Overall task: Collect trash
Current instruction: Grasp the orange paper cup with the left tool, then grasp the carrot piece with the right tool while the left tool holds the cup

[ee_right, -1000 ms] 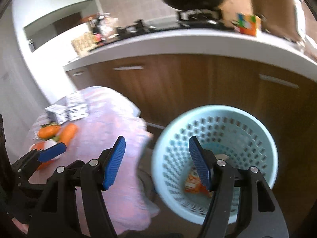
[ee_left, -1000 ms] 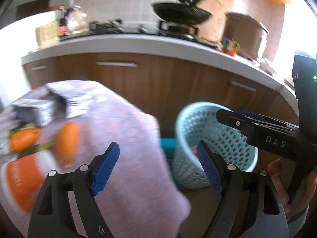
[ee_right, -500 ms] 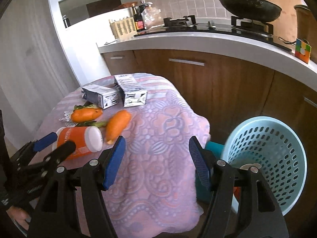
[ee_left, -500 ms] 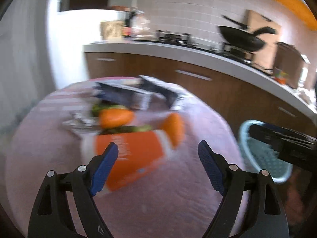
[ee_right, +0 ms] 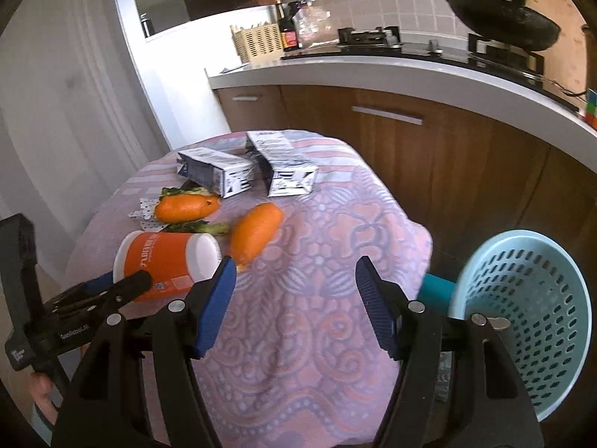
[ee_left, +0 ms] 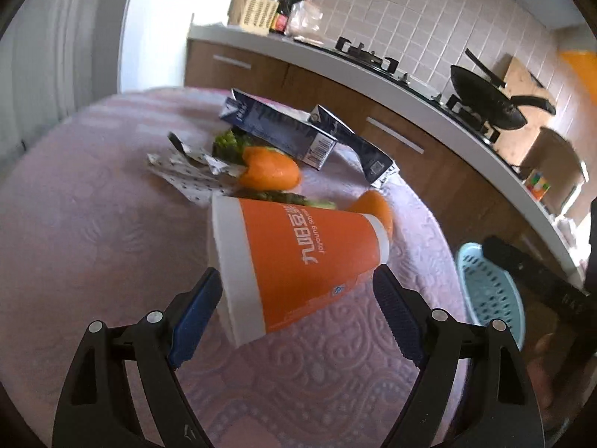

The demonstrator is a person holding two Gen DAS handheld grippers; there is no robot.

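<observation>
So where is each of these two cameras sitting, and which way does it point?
Left wrist: sits on the left hand-held gripper, looking along its open blue-padded fingers at the toppled orange paper cup; its black frame shows.
Right wrist: sits on the right hand-held gripper, open, facing the pink patterned tablecloth; a hand shows.
Both share the cup and the light-blue plastic basket.

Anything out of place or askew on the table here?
The orange paper cup lies tipped on its side between the open left claw fingers. Two milk cartons also lie toppled.
</observation>
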